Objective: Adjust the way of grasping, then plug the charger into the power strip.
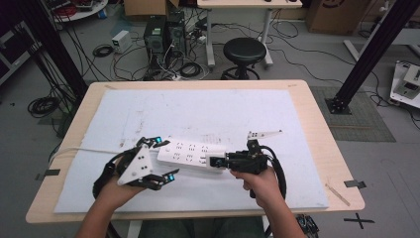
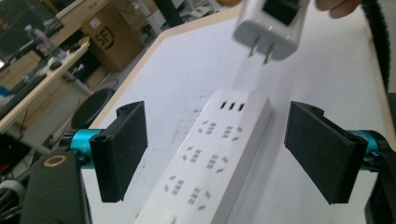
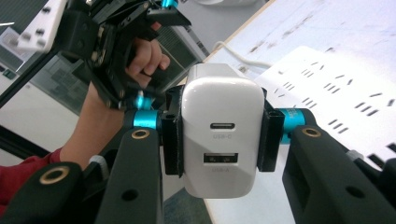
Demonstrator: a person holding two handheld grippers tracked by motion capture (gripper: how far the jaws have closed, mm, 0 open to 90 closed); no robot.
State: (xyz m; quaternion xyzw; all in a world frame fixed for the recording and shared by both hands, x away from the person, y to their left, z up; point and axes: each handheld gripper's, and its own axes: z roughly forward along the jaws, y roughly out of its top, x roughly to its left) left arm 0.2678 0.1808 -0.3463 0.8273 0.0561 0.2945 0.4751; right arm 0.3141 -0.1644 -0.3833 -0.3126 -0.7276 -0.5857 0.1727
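A white power strip (image 1: 190,154) lies on the white mat (image 1: 198,109), near the table's front. My left gripper (image 1: 165,157) is open at the strip's left end. In the left gripper view the strip (image 2: 205,168) runs between my gripper's (image 2: 215,154) two black pads, which stand clear of it on both sides. My right gripper (image 1: 218,161) is shut on a white USB charger (image 1: 216,161) at the strip's right end. In the right gripper view the charger (image 3: 219,140) shows its ports, clamped by the pads (image 3: 172,130). Its two prongs point toward the strip, slightly above it.
The strip's white cable (image 1: 84,149) trails off the table's left edge. A small white bracket (image 1: 263,133) lies on the mat behind my right gripper. The wooden table (image 1: 322,144) ends close beside both hands. A black stool (image 1: 243,52) stands behind the table.
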